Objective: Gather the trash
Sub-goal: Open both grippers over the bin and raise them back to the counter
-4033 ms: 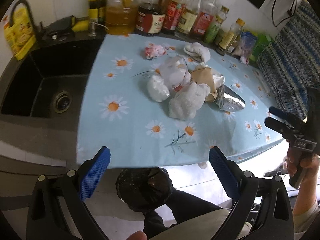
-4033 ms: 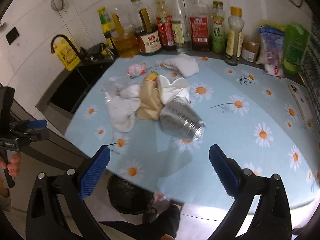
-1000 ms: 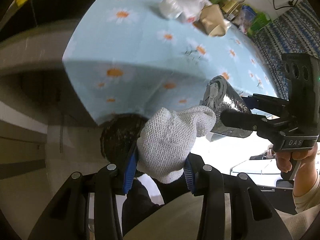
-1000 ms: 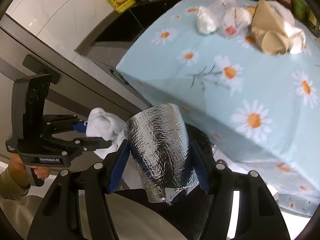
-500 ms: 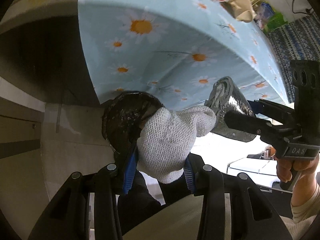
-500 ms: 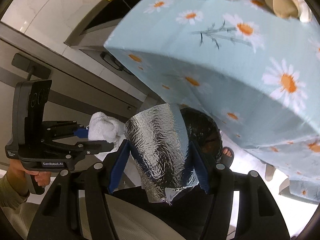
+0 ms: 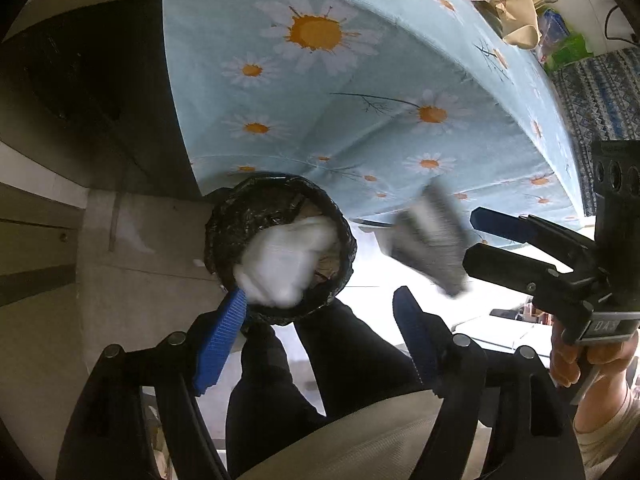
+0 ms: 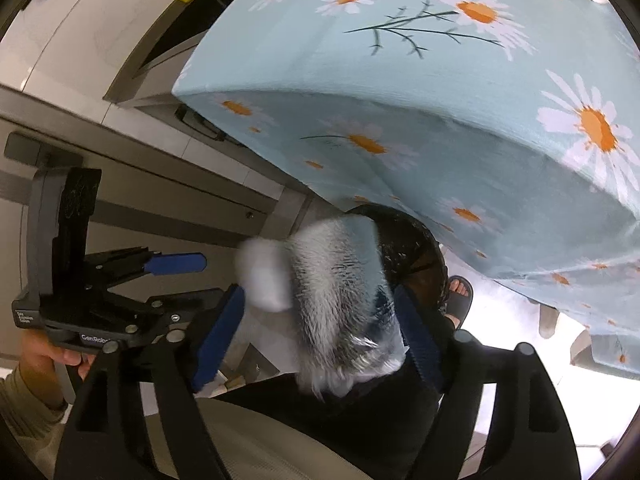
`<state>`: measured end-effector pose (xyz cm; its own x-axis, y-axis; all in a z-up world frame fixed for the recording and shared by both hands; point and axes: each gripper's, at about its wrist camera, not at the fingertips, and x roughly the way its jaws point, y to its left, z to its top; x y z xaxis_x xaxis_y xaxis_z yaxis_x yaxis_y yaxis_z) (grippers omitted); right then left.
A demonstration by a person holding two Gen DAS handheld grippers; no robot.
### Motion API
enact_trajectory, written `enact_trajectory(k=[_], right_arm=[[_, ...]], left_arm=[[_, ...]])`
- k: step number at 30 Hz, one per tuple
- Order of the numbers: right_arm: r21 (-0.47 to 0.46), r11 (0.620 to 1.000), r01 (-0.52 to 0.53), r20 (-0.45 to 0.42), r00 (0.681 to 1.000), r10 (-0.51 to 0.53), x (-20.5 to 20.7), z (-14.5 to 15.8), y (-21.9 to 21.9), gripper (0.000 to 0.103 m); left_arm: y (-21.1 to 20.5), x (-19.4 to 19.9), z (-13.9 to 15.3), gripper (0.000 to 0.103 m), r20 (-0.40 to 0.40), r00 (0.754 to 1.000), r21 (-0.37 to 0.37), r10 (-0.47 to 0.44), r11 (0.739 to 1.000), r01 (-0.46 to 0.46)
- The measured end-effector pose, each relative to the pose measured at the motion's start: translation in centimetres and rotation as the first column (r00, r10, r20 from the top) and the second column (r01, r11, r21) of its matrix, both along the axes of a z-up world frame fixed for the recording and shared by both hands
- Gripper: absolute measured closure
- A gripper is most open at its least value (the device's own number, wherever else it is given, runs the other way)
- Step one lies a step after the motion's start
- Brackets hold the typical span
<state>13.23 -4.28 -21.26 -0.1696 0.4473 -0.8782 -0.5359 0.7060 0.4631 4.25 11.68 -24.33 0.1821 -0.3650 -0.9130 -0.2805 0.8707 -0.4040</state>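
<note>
My left gripper (image 7: pixel 320 340) is open above a black-lined trash bin (image 7: pixel 224 220) on the floor under the table edge. A white crumpled cloth (image 7: pixel 284 260), blurred, is loose over the bin's mouth. My right gripper (image 8: pixel 320 336) is open too; the silver foil cup (image 8: pixel 340 300) sits blurred between its pads, loose. In the left wrist view the foil cup (image 7: pixel 432 248) is in the air just off the right gripper's fingers (image 7: pixel 516 268). In the right wrist view the white cloth (image 8: pixel 264 276) and the bin (image 8: pixel 412 256) show beyond the cup.
The daisy-print tablecloth (image 7: pixel 360 100) hangs over the table edge right above the bin. A brown paper bag (image 7: pixel 516 16) and other trash lie on the far tabletop. My legs and a sandalled foot (image 8: pixel 460 296) are beside the bin. Grey cabinet fronts (image 8: pixel 140 184) stand to the left.
Both grippers have opened. The white cloth has left the left gripper and is dropping into the bin. The foil cup has come loose from the right gripper.
</note>
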Motion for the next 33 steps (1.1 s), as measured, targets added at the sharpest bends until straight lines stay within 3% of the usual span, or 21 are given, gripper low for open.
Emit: enact_trajectory(k=[15, 33], right_arm=[[-0.003, 0.999, 0.046, 0.031, 0.998, -0.046, 0.0, 2.1, -0.9, 0.026], [0.073, 0.988, 0.137, 0.194, 0.970, -0.149, 0.9, 10.0, -4.8, 0.026]], left_arm=[[0.4, 0.2, 1.7, 0.030, 0.029, 1.000, 0.007, -0.010, 1.000, 0.010], [-0.3, 1.9, 9.3, 0.030, 0.194, 0.980, 0.069, -0.050, 0.997, 0.037]])
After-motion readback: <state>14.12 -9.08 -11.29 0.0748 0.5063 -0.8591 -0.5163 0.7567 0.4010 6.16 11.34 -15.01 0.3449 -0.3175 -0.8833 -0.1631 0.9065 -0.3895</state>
